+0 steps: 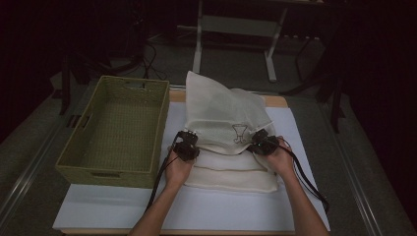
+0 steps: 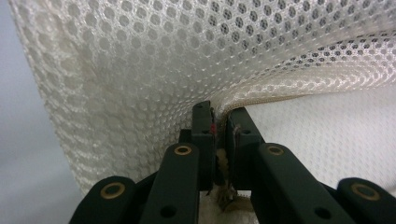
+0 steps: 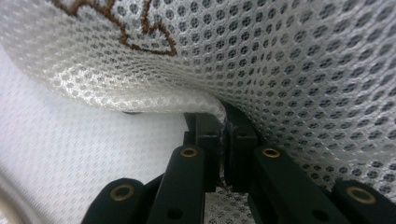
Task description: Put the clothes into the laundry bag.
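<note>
A cream mesh cloth (image 1: pixel 221 118) with a small brown embroidered figure lies partly folded in the middle of the table, its near layers flat and its upper layer lifted and arched toward the far side. My left gripper (image 1: pixel 187 142) is shut on the lifted layer's left edge, and the hem (image 2: pixel 261 98) runs between its jaws. My right gripper (image 1: pixel 263 142) is shut on the same layer's right edge, where the mesh (image 3: pixel 289 65) bulges over its jaws beside the brown stitching (image 3: pixel 140 32).
An empty green woven basket (image 1: pixel 118 132) stands at the left, close beside the cloth. A white sheet (image 1: pixel 196 206) covers the table top. Dark floor and a metal frame (image 1: pixel 236 29) lie beyond the far edge.
</note>
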Demonstrator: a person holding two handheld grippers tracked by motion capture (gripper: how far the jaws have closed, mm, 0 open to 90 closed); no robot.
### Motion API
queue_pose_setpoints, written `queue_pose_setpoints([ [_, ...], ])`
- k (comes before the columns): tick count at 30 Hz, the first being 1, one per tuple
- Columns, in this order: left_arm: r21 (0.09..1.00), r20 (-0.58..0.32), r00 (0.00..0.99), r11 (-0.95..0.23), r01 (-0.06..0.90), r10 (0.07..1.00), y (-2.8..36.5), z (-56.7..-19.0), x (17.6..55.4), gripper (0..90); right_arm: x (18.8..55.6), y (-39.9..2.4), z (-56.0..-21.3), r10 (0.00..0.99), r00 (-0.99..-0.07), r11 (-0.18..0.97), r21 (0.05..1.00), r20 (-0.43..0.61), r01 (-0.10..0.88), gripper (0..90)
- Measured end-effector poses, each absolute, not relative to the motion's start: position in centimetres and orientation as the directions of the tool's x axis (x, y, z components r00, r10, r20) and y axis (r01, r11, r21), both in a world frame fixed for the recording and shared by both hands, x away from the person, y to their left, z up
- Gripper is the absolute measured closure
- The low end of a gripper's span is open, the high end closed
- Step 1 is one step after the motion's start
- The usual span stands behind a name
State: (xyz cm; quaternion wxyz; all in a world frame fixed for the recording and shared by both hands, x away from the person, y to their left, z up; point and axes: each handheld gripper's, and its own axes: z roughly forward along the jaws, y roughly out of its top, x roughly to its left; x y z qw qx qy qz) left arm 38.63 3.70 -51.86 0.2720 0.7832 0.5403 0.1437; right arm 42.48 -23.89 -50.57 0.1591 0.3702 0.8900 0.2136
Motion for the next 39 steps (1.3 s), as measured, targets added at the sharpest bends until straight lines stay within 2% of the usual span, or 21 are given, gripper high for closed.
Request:
queue_pose_setpoints([
  [7, 0.590, -0.081, 0.344, -0.233, 0.773, 0.935, 3.6, -52.0, 39.4, 83.2, 43.2, -23.7, -50.7, 0.756, -0.641, 0.606, 0.512, -0.132, 0.609, 86.4],
  [14, 0.591, -0.061, 0.347, -0.246, 0.768, 0.936, 3.5, -52.0, 39.0, 82.7, 43.1, -23.7, -50.8, 0.759, -0.637, 0.602, 0.518, -0.136, 0.608, 83.8],
  [17, 0.589, -0.057, 0.353, -0.255, 0.767, 0.934, 3.5, -51.9, 38.9, 82.5, 42.7, -24.0, -50.7, 0.739, -0.662, 0.617, 0.523, -0.126, 0.589, 75.3],
  [21, 0.584, -0.054, 0.359, -0.262, 0.768, 0.932, 3.8, -51.8, 38.8, 81.8, 41.4, -24.8, -50.4, 0.699, -0.707, 0.634, 0.548, -0.104, 0.546, 57.9],
  [24, 0.581, -0.058, 0.359, -0.261, 0.771, 0.931, 3.9, -51.8, 38.8, 81.3, 40.2, -25.5, -50.4, 0.669, -0.733, 0.653, 0.564, -0.118, 0.505, 54.7],
  [27, 0.581, -0.056, 0.350, -0.255, 0.773, 0.935, 3.9, -51.6, 38.4, 81.1, 39.5, -26.0, -50.0, 0.663, -0.733, 0.661, 0.577, -0.150, 0.480, 59.8],
  [29, 0.584, -0.071, 0.356, -0.250, 0.772, 0.932, 4.2, -51.4, 37.8, 80.7, 39.0, -26.3, -49.7, 0.663, -0.728, 0.672, 0.568, -0.176, 0.475, 73.2],
  [31, 0.592, -0.069, 0.373, -0.263, 0.762, 0.925, 4.4, -51.2, 37.0, 80.0, 38.5, -26.9, -49.5, 0.654, -0.738, 0.666, 0.588, -0.165, 0.459, 80.6],
  [33, 0.600, -0.057, 0.395, -0.285, 0.747, 0.917, 4.4, -50.8, 35.9, 80.1, 38.0, -27.5, -49.0, 0.663, -0.736, 0.635, 0.625, -0.139, 0.454, 84.4],
  [39, 0.639, -0.013, 0.434, -0.326, 0.697, 0.901, 4.8, -49.4, 32.6, 82.2, 36.4, -29.0, -47.6, 0.646, -0.761, 0.568, 0.703, -0.059, 0.428, 86.5],
])
